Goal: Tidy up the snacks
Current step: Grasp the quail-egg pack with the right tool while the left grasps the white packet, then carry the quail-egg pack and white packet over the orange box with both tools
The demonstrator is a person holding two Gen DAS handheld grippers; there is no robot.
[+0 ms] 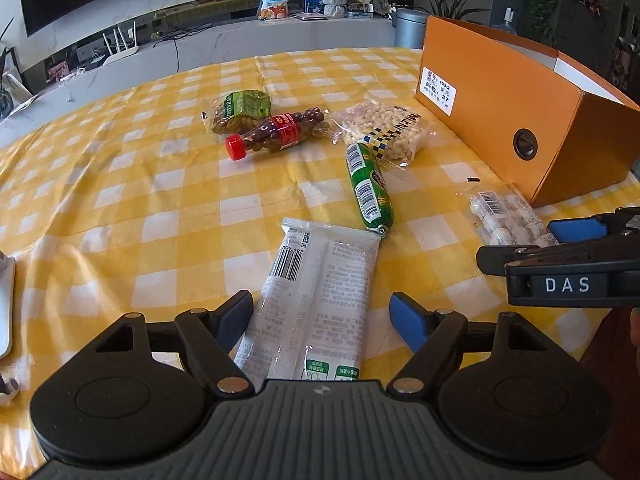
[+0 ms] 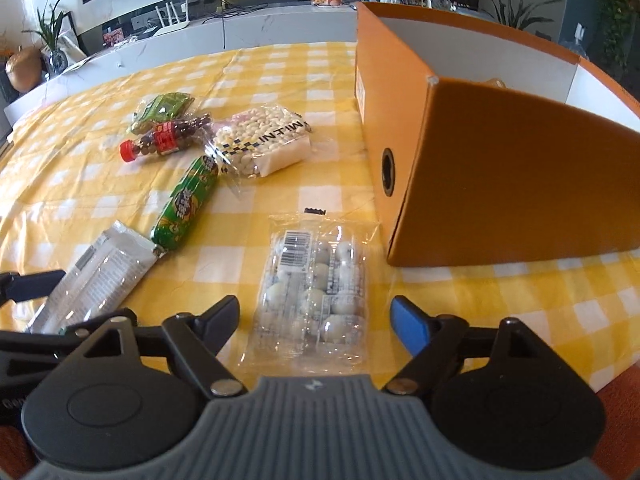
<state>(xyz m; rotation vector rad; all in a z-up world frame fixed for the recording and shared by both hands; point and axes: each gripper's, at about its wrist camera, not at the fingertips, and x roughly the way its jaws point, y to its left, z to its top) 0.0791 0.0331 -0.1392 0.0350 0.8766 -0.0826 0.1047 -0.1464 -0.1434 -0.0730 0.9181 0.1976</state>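
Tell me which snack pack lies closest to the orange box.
The clear pack of pale round balls, with a barcode label on top. It lies just off the orange box's near corner, between the right gripper's open fingers; the other snacks lie farther left.

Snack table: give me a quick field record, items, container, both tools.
surface: yellow checked tablecloth
container: orange box, open top, contents not visible
loose snacks: white wrapper pack; green sausage stick; clear egg pack; white puffed-snack bag; bottle-shaped candy; green nut pack
left tool: open, straddling the white wrapper pack, pads not pressing
right tool: open, straddling the clear egg pack, pads not pressing
held: nothing
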